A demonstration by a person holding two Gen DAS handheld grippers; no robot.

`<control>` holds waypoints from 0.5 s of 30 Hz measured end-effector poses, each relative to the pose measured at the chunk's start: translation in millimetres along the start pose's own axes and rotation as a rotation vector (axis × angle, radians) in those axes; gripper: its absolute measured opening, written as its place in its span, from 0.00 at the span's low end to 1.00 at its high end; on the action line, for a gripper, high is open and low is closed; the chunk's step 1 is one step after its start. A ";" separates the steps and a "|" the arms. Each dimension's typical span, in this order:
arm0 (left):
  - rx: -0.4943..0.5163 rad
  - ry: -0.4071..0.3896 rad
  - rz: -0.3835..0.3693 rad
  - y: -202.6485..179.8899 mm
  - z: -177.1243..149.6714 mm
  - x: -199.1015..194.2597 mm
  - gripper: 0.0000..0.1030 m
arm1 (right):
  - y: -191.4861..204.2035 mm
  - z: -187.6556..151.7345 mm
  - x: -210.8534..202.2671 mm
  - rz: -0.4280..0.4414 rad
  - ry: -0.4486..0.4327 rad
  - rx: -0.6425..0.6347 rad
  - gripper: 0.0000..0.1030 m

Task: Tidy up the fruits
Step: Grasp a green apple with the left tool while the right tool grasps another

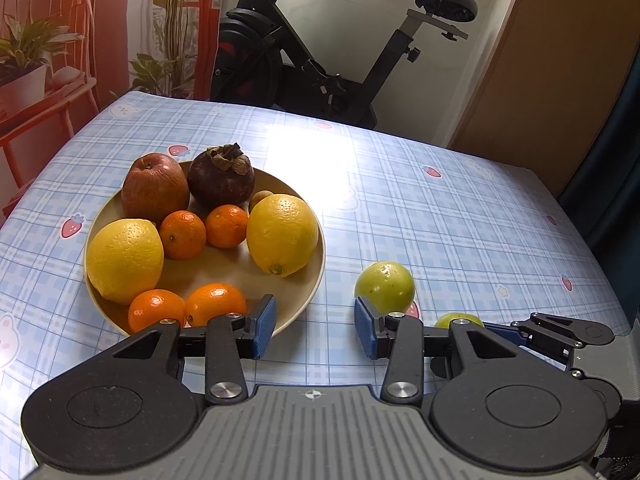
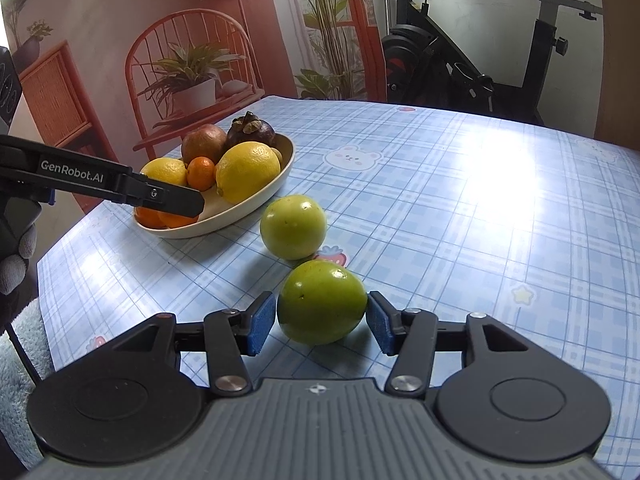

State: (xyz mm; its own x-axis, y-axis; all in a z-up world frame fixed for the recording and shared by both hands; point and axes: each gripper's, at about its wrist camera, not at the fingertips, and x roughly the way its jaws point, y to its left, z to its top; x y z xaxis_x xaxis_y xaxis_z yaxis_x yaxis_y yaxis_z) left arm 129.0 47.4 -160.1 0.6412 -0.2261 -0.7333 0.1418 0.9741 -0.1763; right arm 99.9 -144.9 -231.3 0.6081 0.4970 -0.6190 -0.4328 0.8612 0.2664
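A beige plate (image 1: 308,292) on the left holds two lemons (image 1: 282,234), several small oranges (image 1: 182,234), a red apple (image 1: 154,188) and a mangosteen (image 1: 222,174). Two green fruits lie on the table to its right. My left gripper (image 1: 315,328) is open and empty, low by the plate's near right rim. The far green fruit (image 1: 385,287) lies just beyond its right finger. My right gripper (image 2: 322,322) is open with the near green fruit (image 2: 322,302) between its pads, resting on the table. The far green fruit (image 2: 293,227) and the plate (image 2: 256,204) lie beyond it.
The table (image 1: 460,216) has a blue plaid cloth with strawberry prints. An exercise bike (image 1: 320,52) stands behind its far edge. A wooden panel (image 1: 560,68) is at the back right. The left gripper's arm (image 2: 104,186) reaches across in front of the plate.
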 end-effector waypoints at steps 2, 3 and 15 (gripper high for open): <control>0.003 0.002 -0.004 -1.2 0.5 1.8 0.44 | -0.5 -0.6 0.1 0.002 -0.001 0.002 0.52; 0.005 0.003 -0.005 -1.7 0.7 2.4 0.44 | -1.1 -0.5 -0.1 0.000 -0.004 0.002 0.50; 0.066 0.015 -0.053 -16.3 8.9 18.7 0.44 | -13.9 -4.4 -8.2 -0.060 -0.049 0.024 0.50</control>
State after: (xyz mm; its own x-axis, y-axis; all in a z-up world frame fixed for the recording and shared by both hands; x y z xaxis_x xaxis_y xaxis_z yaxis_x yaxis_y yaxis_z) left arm 145.4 27.4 -165.1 0.6198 -0.2774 -0.7341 0.2252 0.9590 -0.1723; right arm 98.0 -161.4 -233.2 0.6645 0.4487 -0.5976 -0.3793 0.8915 0.2477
